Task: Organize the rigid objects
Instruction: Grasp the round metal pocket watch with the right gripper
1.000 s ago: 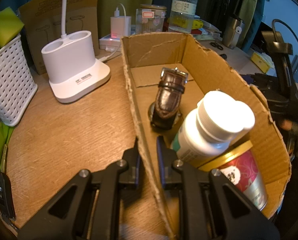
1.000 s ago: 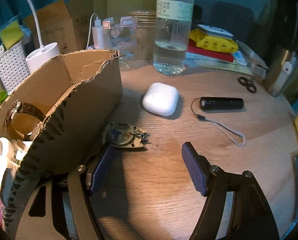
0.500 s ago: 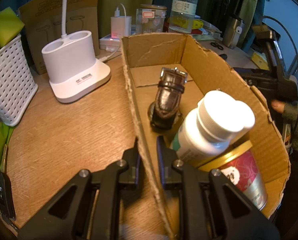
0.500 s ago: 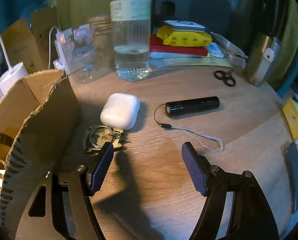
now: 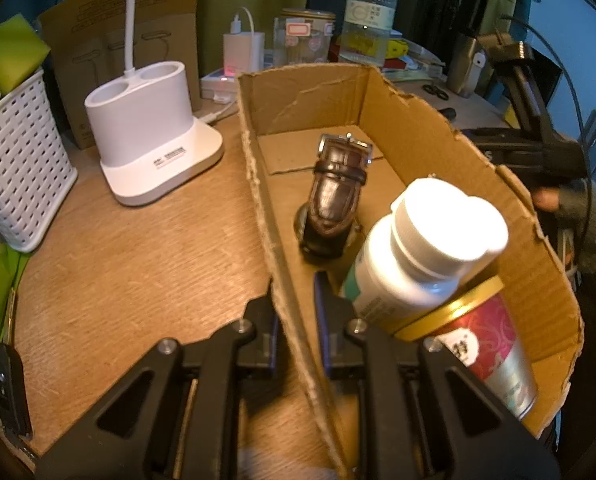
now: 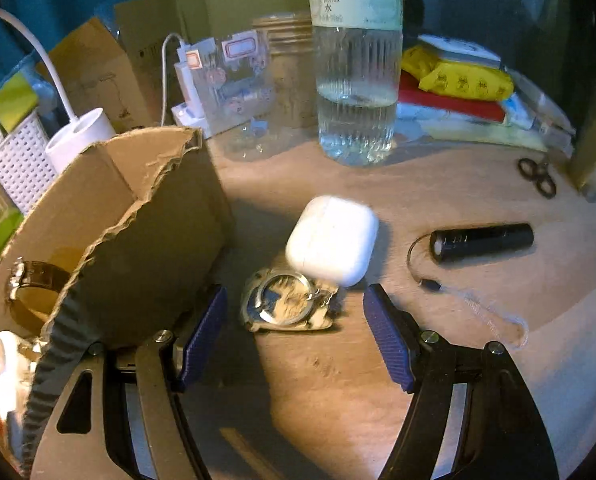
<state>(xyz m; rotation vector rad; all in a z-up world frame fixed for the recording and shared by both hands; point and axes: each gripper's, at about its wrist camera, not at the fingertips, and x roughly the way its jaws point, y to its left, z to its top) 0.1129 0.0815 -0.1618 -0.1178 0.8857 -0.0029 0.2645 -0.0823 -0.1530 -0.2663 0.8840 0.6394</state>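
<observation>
My left gripper (image 5: 296, 304) is shut on the near left wall of an open cardboard box (image 5: 266, 184). Inside the box lie a brown leather watch (image 5: 333, 196), a white-capped bottle (image 5: 425, 248) and a red tin with a gold rim (image 5: 493, 344). My right gripper (image 6: 294, 328) stands open over the wooden desk, right of the box (image 6: 146, 240). Just ahead of its jaws lie a metal key ring (image 6: 286, 304) and a white earbud case (image 6: 331, 240) resting partly on it. A black flashlight (image 6: 481, 240) with a cord lies farther right.
A white lamp base (image 5: 150, 148) and a white basket (image 5: 14, 172) stand left of the box. A water bottle (image 6: 355, 80), a clear jar (image 6: 242, 88), scissors (image 6: 537, 176) and yellow packets (image 6: 461, 76) line the back. A car key (image 5: 6, 392) lies at the left desk edge.
My right gripper swung right across the desk, then back left and closer; the key ring and earbud case now sit just ahead of its jaws. The left gripper and box stayed put.
</observation>
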